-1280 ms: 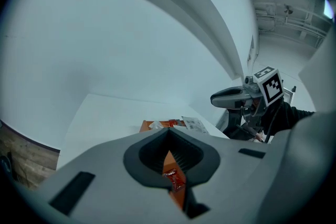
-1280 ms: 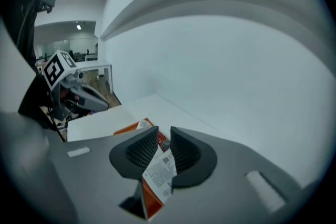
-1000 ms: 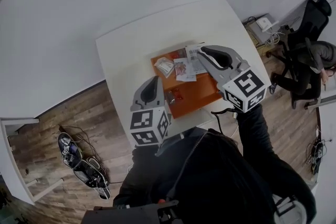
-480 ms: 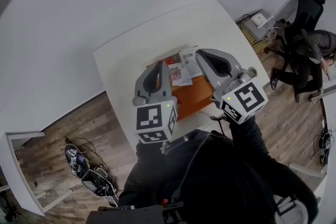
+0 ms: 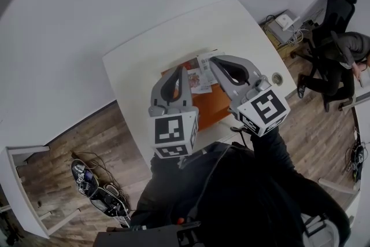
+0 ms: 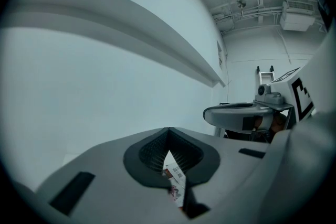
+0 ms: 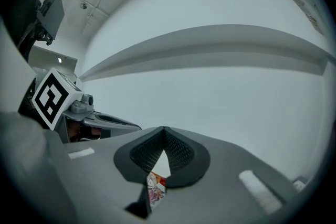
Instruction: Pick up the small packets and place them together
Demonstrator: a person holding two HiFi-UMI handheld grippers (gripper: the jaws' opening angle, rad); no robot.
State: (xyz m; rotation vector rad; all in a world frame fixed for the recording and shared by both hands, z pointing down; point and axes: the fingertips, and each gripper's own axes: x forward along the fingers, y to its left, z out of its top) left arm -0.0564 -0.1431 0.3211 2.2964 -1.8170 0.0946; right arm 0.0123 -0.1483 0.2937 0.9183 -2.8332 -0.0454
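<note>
Above the orange tray [image 5: 211,104], the left gripper [image 6: 169,150] was clamped on a small white packet [image 6: 176,181] and the right gripper [image 7: 163,147] on a red-printed packet [image 7: 156,189], with two more packets [image 5: 200,79] lying on that tray.

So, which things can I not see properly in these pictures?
Head view: the left gripper and right gripper cover much of the orange rectangular mat, so the loose packets there cannot be counted.
Left gripper view: only a sliver of the small white printed packet shows between the shut jaws; its print is unreadable.
Right gripper view: likewise only a sliver of the small pink-and-red printed packet shows.
</note>
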